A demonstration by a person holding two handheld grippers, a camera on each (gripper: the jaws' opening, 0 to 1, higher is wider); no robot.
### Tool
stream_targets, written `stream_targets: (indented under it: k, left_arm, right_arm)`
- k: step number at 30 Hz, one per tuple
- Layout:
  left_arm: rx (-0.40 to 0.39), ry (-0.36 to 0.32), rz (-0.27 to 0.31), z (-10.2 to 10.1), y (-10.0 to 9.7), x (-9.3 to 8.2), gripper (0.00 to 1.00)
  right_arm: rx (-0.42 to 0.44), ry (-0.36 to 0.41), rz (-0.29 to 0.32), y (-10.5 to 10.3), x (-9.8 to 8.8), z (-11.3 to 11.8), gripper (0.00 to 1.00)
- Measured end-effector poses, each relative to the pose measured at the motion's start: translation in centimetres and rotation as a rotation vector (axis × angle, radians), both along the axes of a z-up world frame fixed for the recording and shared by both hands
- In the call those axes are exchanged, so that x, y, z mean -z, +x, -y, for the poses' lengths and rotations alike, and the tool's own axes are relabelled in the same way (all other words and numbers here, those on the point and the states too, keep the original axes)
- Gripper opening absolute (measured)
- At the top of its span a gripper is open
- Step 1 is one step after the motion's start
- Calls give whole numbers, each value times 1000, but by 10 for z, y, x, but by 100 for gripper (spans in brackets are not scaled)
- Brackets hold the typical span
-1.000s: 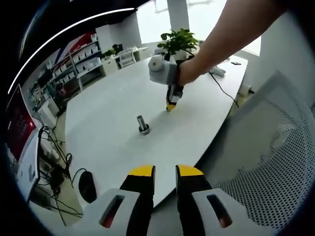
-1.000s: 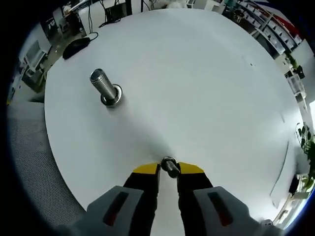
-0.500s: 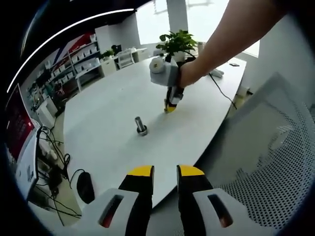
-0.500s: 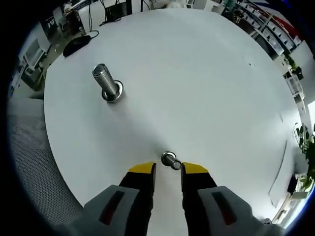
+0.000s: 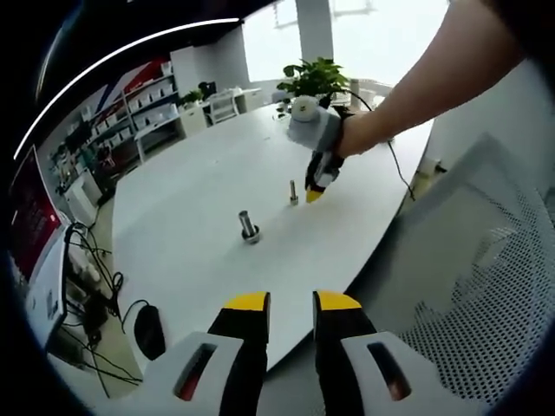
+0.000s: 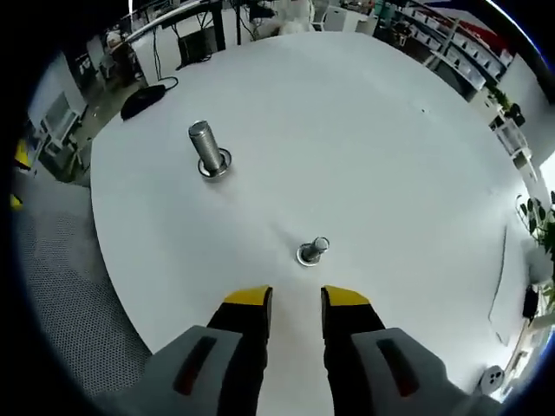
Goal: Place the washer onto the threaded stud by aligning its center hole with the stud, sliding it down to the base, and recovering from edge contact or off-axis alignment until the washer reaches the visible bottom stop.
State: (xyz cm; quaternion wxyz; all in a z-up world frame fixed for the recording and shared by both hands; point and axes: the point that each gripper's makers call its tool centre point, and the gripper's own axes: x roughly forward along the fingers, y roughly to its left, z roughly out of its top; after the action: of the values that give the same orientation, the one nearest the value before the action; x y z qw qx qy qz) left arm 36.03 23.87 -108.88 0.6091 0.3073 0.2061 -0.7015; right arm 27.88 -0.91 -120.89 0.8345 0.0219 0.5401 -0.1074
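Observation:
On the white round table (image 6: 390,156) stands a large threaded stud (image 6: 209,149) with a metal ring at its foot. Closer to me, a small stud (image 6: 313,250) stands upright with a washer-like ring around its base. My right gripper (image 6: 296,298) is open, a short way back from the small stud, touching nothing. In the left gripper view the large stud (image 5: 249,227) sits mid-table and the small stud (image 5: 294,191) beyond it. The right gripper (image 5: 316,186), held by a person's hand, hovers just right of the small stud. My left gripper (image 5: 292,302) is open and empty near the table's edge.
A black mouse (image 5: 149,329) and cables lie beside the table; the mouse (image 6: 139,101) also appears beyond the large stud. A white mesh chair (image 5: 468,286) stands close on the right. A potted plant (image 5: 316,76) sits at the far end of the table.
My right gripper opened, let go of the small stud and drew back and up from it. The small stud now stands alone on the table. The left gripper hardly moved.

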Motion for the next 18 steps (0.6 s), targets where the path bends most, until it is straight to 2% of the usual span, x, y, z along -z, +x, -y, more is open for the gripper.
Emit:
stream_targets:
  k: [3,6,13,14,15,16,18]
  left_arm:
    - [-1,2,1,0,1,1,18]
    - [-5,7,1,-1,1,1,18]
    - [-29,15,3,-1,6,4,18]
    - [-35,13,7,-1,8,3,17]
    - [-44,6,4,0,9,2,17]
    - [-49,3,-1,0,10,1,17]
    - [-54,2,-6,-1,10,0,18]
  right_arm:
    - [19,9,36,-1,-5,-4,26]
    - [44,33,99,-4,-13,-10,26]
    - [28,27,184,-13,-33,-24,27]
    - [25,14,214,-14,-41,-29,27]
    - [27,2,280,-12,-49,-25,27]
    - [34,5,312,-13,-54,-26,28]
    - [60,24,336,-21,-62,-28,31]
